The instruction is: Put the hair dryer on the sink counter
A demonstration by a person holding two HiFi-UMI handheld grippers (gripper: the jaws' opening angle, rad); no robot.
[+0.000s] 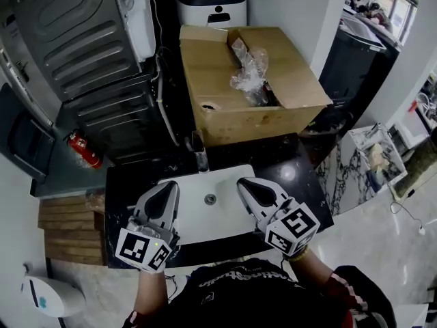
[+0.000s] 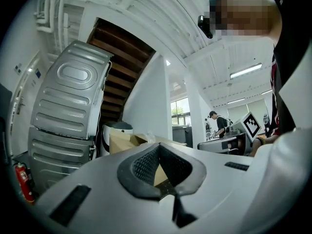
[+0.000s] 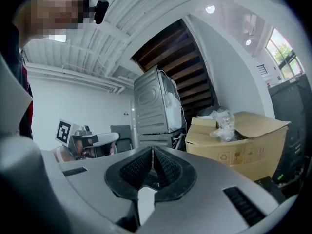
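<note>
Left claw (image 1: 167,187) and right claw (image 1: 244,183) both closed, empty, above sink (image 1: 213,219); hair dryer not identifiable, maybe the plastic-wrapped bundle (image 1: 249,70) in box (image 1: 252,118) behind sink: probably light, rigid, wrap slippery, so grip the handle.

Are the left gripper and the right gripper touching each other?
Apart. The head view shows bare sink basin between the left gripper and the right gripper.

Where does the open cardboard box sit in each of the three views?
Head view: cardboard box top centre, behind the sink.
Left gripper view: low, left of centre, only its top showing.
Right gripper view: right side, mid-height.
Shared landmark: grey ribbed machine, left of the box in all three.
</note>
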